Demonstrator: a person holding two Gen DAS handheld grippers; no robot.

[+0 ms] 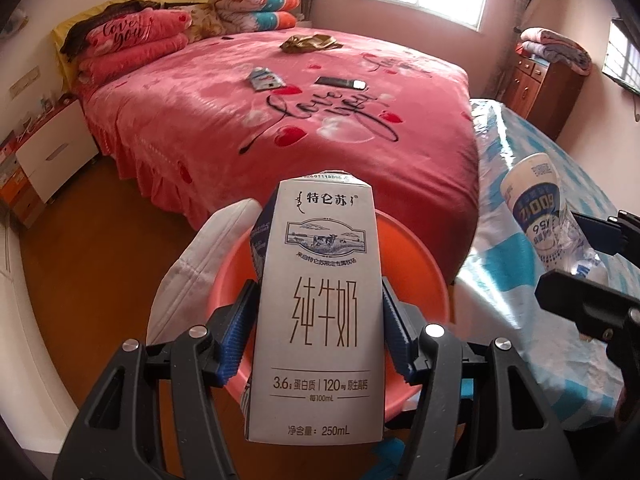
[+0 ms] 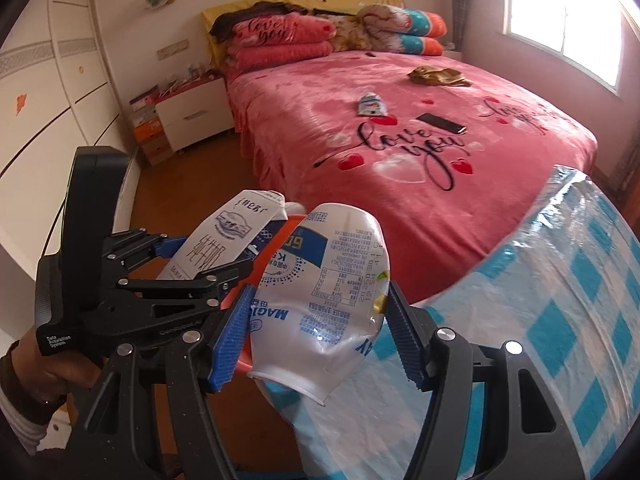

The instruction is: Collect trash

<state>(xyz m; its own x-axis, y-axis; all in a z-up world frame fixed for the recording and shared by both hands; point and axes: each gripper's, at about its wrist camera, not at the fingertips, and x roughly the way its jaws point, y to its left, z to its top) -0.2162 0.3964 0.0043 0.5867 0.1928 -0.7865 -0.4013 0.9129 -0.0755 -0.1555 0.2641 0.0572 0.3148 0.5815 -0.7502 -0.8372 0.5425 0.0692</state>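
Milk carton (image 1: 318, 308): white 250 mL pack, upright at lower centre of the left wrist view, clamped at mid-body by the left tool (image 1: 318, 312), its blue pads pressed to both side walls.

Orange bin (image 1: 416, 264): round, white liner (image 1: 192, 264) draped over its left rim; directly behind and below the carton.

Crushed plastic cup (image 2: 324, 300): white with blue print, lower centre of the right wrist view, pinched between the pads of the right tool (image 2: 316, 332), above the edge of the blue-checked cover (image 2: 560, 340).

Advice for the step, as judged: bring each item squarely over the bin mouth before letting go, one at a time, so neither tool knocked the other.

Remaining on the pink bed (image 1: 224, 120): small flattened pouch (image 1: 265, 79), crumpled gold wrapper (image 1: 310, 43); a dark phone (image 1: 340, 82) beside them, probably not trash.
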